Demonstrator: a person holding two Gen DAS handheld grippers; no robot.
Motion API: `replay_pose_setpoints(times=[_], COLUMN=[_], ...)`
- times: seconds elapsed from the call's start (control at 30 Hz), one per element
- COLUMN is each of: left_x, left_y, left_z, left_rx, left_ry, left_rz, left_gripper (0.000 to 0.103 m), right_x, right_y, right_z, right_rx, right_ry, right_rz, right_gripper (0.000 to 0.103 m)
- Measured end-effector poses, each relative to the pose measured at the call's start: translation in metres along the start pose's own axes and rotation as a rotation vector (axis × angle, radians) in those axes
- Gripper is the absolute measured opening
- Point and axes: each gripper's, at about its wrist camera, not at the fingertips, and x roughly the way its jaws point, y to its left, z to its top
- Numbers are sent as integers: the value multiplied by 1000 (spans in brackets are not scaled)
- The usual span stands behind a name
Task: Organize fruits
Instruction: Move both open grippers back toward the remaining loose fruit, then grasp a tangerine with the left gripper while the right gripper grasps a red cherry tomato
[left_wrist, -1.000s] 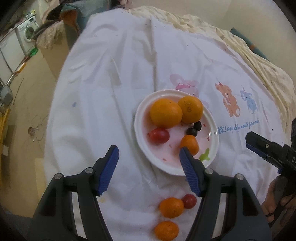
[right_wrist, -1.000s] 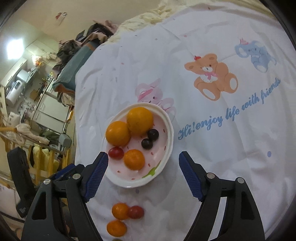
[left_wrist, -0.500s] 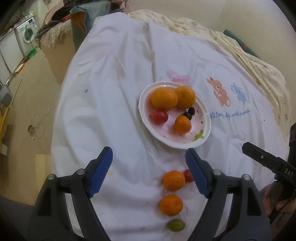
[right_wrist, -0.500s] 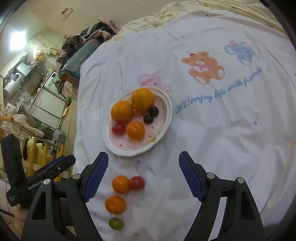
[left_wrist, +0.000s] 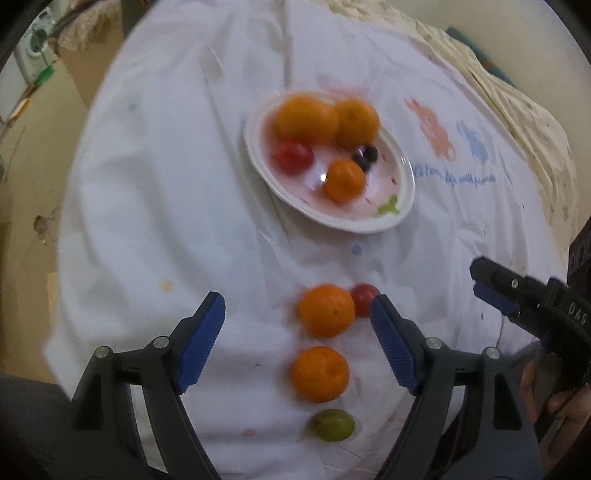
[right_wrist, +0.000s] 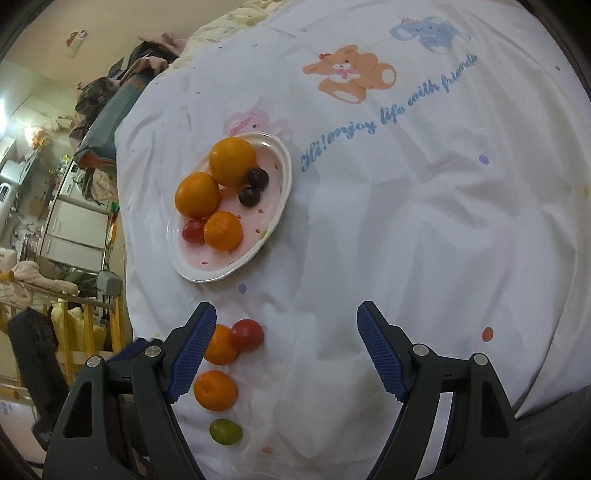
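Note:
A white plate (left_wrist: 404, 186) (right_wrist: 284, 184) on the cloth holds three oranges (left_wrist: 306, 118), a red tomato (left_wrist: 291, 157) and two dark grapes (right_wrist: 253, 186). Nearer me, loose on the cloth, lie two oranges (left_wrist: 326, 310) (left_wrist: 319, 373), a red tomato (left_wrist: 364, 297) (right_wrist: 246, 334) and a green grape (left_wrist: 332, 424) (right_wrist: 225, 431). My left gripper (left_wrist: 297, 345) is open, its blue pads straddling the two loose oranges without touching them. My right gripper (right_wrist: 286, 349) is open over bare cloth, just right of the loose fruit; its left finger covers part of one orange (right_wrist: 219, 345).
The white cloth (right_wrist: 406, 221) with a bear, an elephant and blue lettering covers a round table. Its edge falls away at the left toward floor, furniture and piled clothes (right_wrist: 107, 92). A cream quilt (left_wrist: 517, 103) lies beyond at the right.
Both grippers have drawn back from the plate toward the near edge, bringing the loose fruit and the green grape into view. The left jaws stand wider than a second ago.

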Motion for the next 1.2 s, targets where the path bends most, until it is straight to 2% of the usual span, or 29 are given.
replay_pose_setpoints(times=[0.13, 0.4, 0.47, 0.53, 0.6, 0.7, 0.87, 1.0, 1.1, 1.2], left_x=[28, 45, 48, 51, 52, 51, 44, 24, 9, -9], left_y=[-12, -29, -30, -32, -33, -30, -27, -17, -5, 12], left_z=[-7, -8, -8, -9, -9, -8, -7, -4, -2, 2], left_rx=[25, 98, 108, 122, 133, 125, 135, 105, 67, -5], left_ry=[108, 123, 128, 143, 144, 147, 123, 75, 32, -8], left_rz=[14, 38, 35, 35, 40, 28, 31, 22, 45, 38], left_gripper=[78, 77, 66, 47, 40, 40, 39, 38, 39, 39], right_x=[3, 3, 4, 6, 8, 10, 14, 15, 15, 20], right_y=[-2, -8, -7, -7, -6, -5, -3, -1, 7, 24], right_z=[0, 2, 2, 2, 2, 3, 1, 1, 0, -3], right_rx=[-6, 13, 11, 9, 4, -1, -13, -25, -52, -128], right_ry=[12, 20, 24, 30, 33, 36, 44, 44, 38, 49], right_rz=[-23, -25, -27, -29, -34, -42, -59, -57, -9, -5], right_gripper=[81, 81, 81, 81, 81, 81, 81, 81, 81, 81])
